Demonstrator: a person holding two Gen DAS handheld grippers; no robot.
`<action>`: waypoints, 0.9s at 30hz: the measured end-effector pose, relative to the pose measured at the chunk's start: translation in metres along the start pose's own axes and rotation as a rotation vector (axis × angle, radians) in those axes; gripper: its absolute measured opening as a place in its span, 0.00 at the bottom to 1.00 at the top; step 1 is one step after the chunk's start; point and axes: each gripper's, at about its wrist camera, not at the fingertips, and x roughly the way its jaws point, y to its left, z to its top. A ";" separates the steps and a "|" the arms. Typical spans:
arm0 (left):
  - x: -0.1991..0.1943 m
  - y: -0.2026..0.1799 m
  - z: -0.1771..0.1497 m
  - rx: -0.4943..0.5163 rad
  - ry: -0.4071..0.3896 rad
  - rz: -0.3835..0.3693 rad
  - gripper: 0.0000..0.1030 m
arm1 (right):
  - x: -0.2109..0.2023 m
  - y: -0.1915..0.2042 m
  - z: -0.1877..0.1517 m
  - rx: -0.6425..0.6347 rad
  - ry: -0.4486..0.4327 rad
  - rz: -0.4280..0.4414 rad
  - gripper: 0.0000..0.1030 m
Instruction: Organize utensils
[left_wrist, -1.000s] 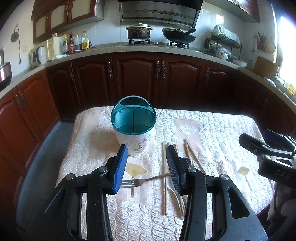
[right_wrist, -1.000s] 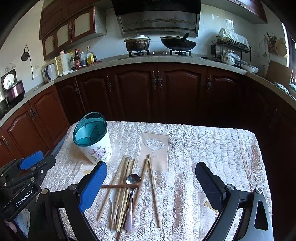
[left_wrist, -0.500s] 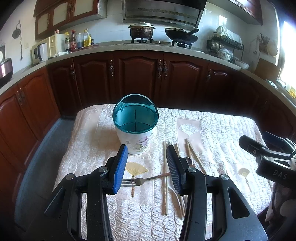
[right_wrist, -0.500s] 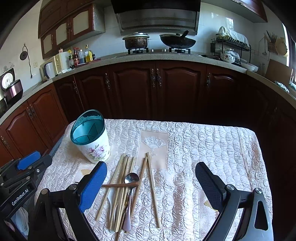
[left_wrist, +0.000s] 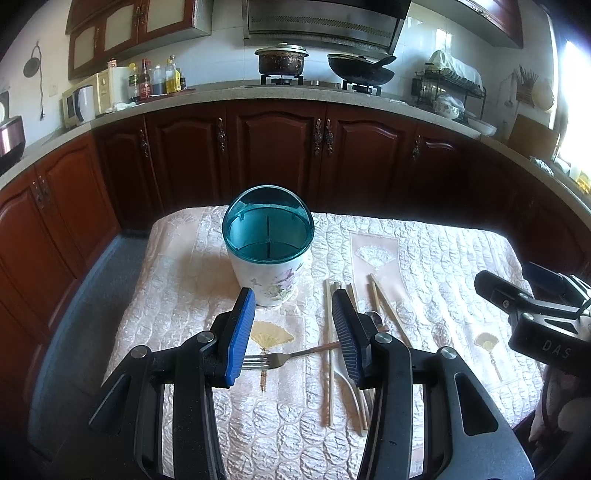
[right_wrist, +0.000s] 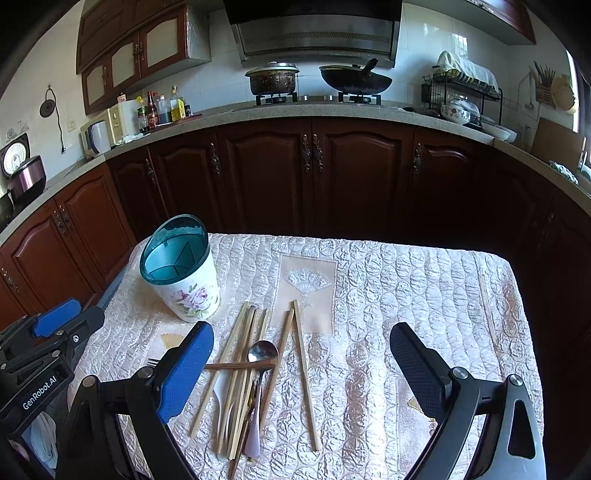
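Clearly both open, left tongs (left_wrist: 293, 325) marked "GenRobot.AI", right tongs (right_wrist: 301, 360) marked "DAS"

Fork (left_wrist: 275, 360) handle behind left gripper (left_wrist: 293, 332)

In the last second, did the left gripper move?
Yes. In the left wrist view the holder and the cabinets sit slightly lower in the picture than before, so the left gripper has tilted or risen a little; its jaws stay open above the fork.
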 end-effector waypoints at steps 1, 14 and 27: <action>0.001 0.000 0.000 0.001 0.004 0.001 0.41 | 0.000 0.000 0.000 0.002 0.001 0.000 0.93; 0.008 0.001 -0.003 0.000 0.028 0.008 0.41 | 0.008 0.001 -0.005 -0.008 0.025 0.009 0.93; 0.031 0.044 -0.017 -0.126 0.159 -0.042 0.42 | 0.033 0.004 -0.020 -0.023 0.091 0.067 0.93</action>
